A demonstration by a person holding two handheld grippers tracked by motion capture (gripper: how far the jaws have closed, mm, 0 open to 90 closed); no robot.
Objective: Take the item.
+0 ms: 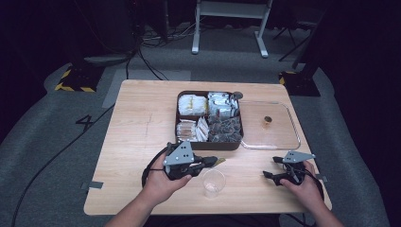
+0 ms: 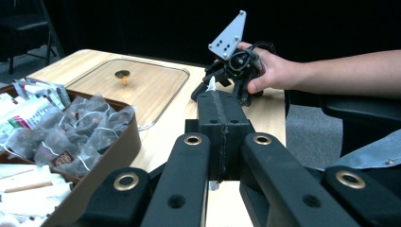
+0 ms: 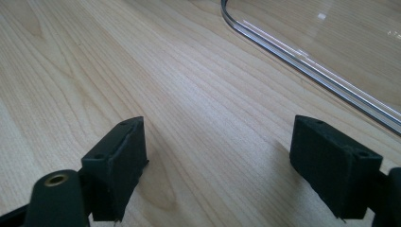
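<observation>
Teabag pinched in closed left gripper above cup; right gripper wide open, empty, beside lid edge.

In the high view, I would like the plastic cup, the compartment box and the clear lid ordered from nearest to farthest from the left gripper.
From the left gripper:
1. Plastic cup, just in front of the person, slightly right of the jaws.
2. Compartment box, behind the gripper, at the table's middle.
3. Clear lid, flat on the table, right of the box.
The cup and box are nearly equal.
</observation>
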